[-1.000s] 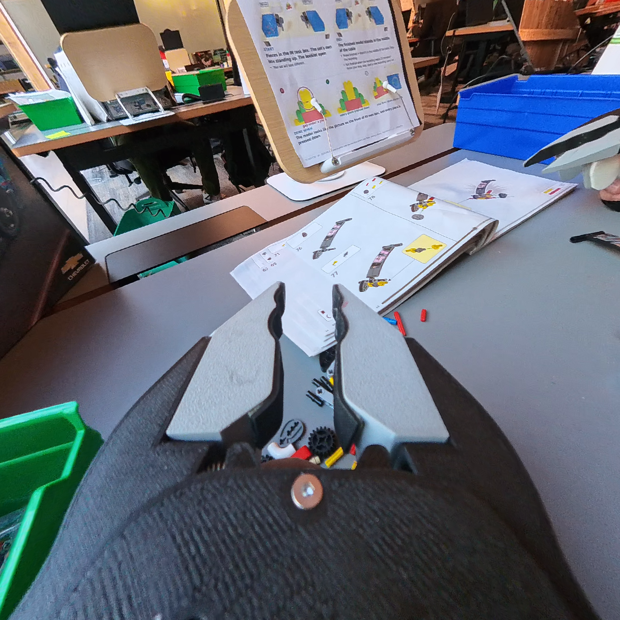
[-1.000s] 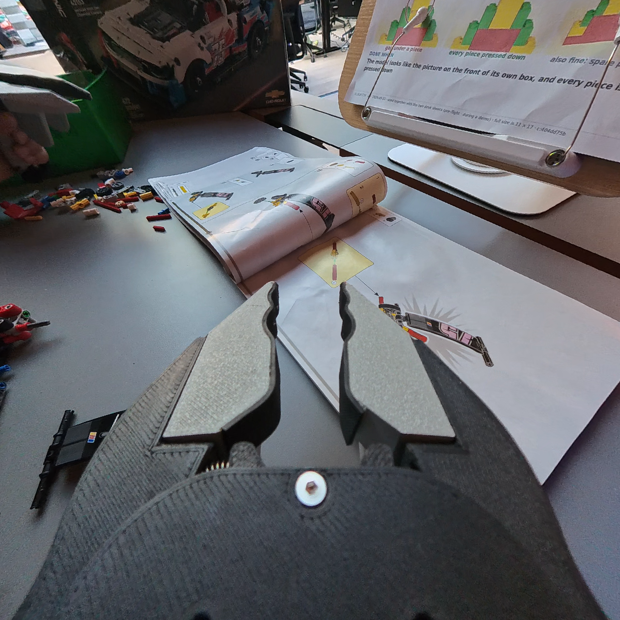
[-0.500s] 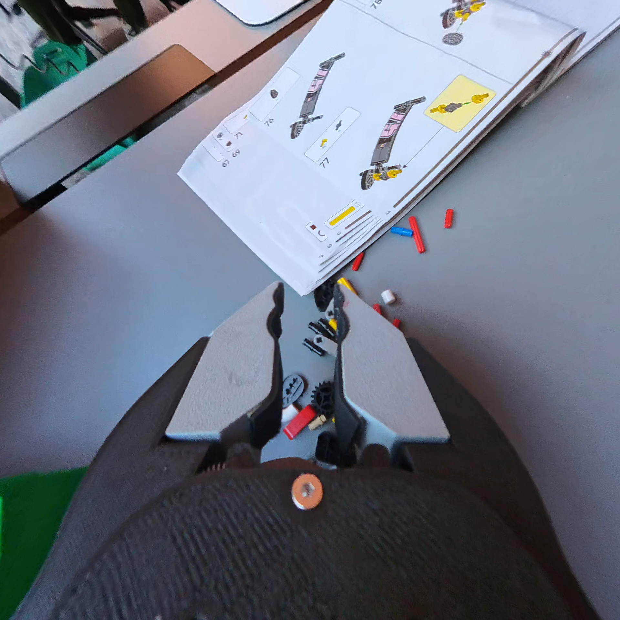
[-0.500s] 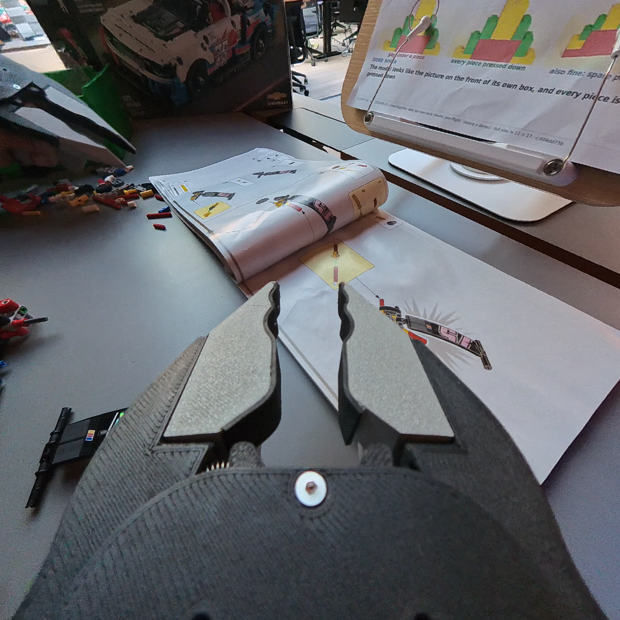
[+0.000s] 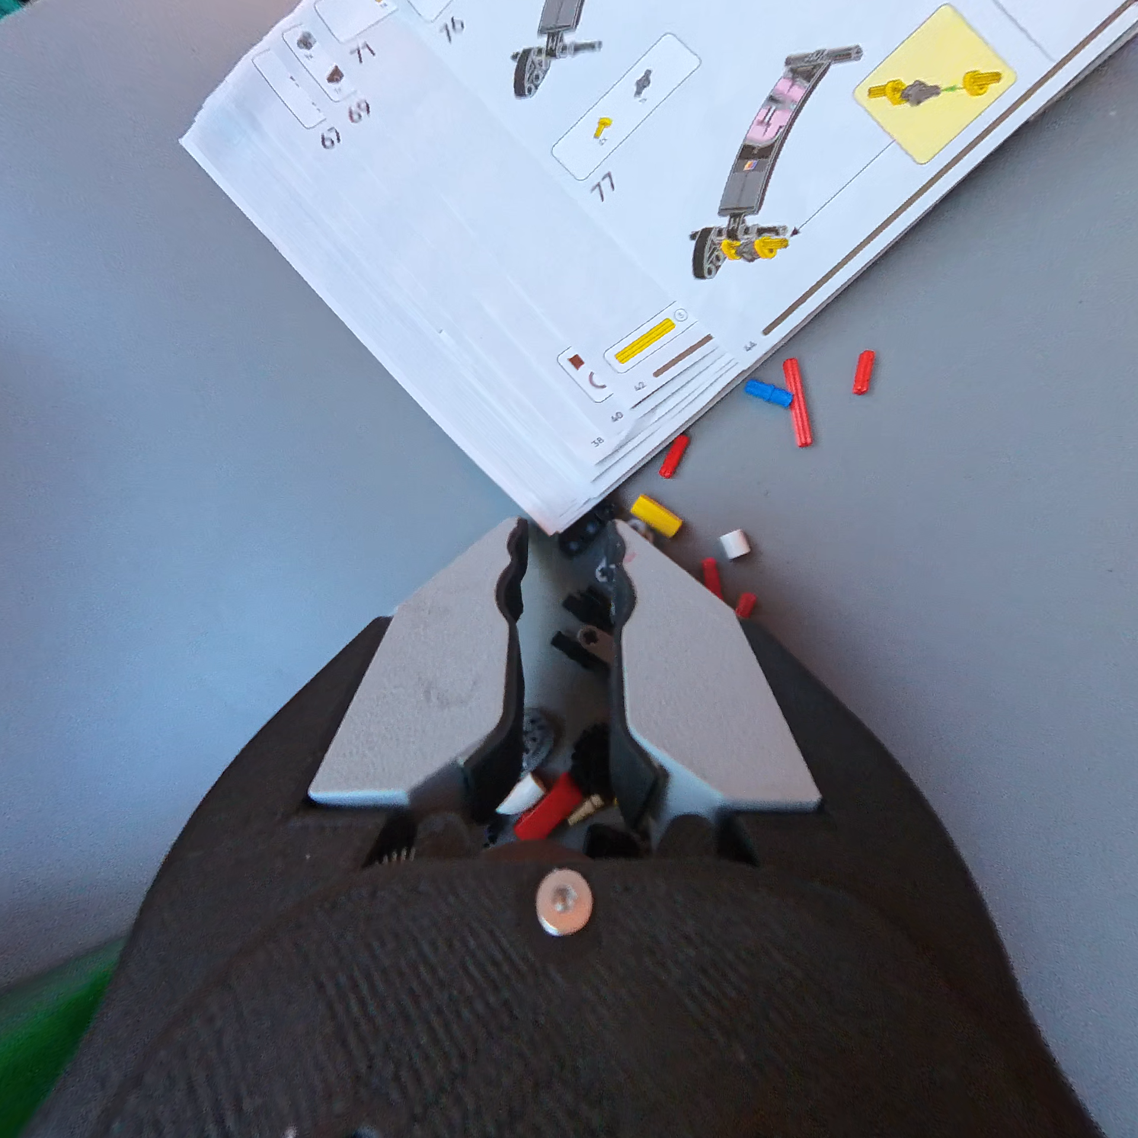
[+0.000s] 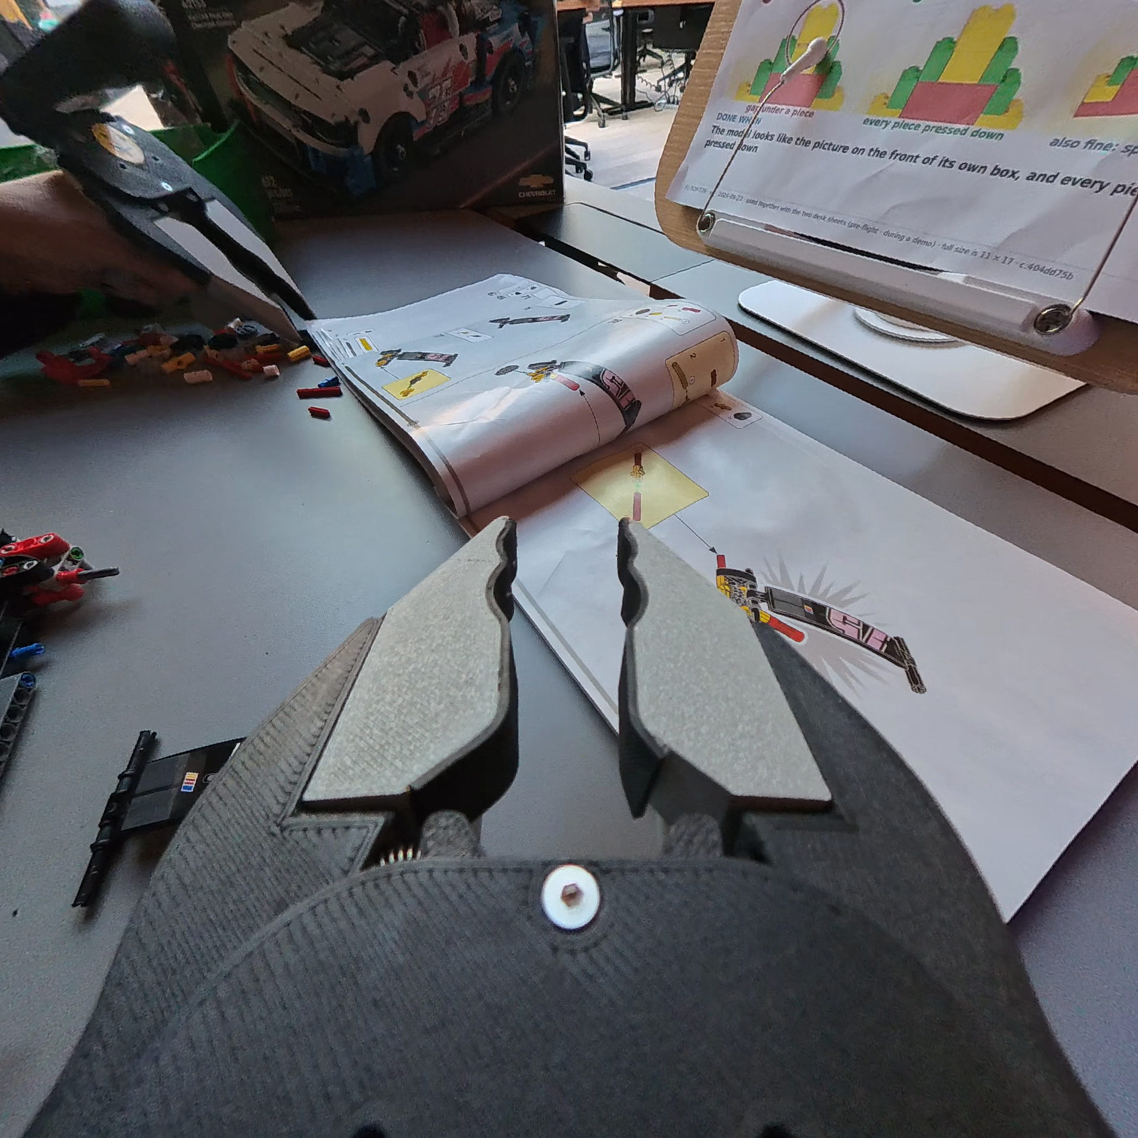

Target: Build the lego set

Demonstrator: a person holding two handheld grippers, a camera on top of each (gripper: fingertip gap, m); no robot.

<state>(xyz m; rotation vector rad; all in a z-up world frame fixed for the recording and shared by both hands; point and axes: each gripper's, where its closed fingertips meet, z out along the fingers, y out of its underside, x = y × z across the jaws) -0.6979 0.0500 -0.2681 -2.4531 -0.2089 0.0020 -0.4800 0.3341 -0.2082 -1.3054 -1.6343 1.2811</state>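
Left claw [image 5: 569, 542] angled down over grey tabletop [image 5: 185, 492], jaws apart, gripping nothing; small black plastic building pieces [image 5: 585, 606] loose between them, likely light, stiff, slippery, best pinched across their flat sides. At twelve o'clock, corner of open white paper instruction booklet [image 5: 492, 277]. At two o'clock, scattered red pins [image 5: 797, 400]. Right claw [image 6: 566, 529] apart, empty, above booklet page.

my grey-fingered left gripper [image 5: 568, 529] tilts steeply down, jaws parted; my grey-fingered right gripper [image 6: 565, 529] hovers level, jaws apart, holding nothing.
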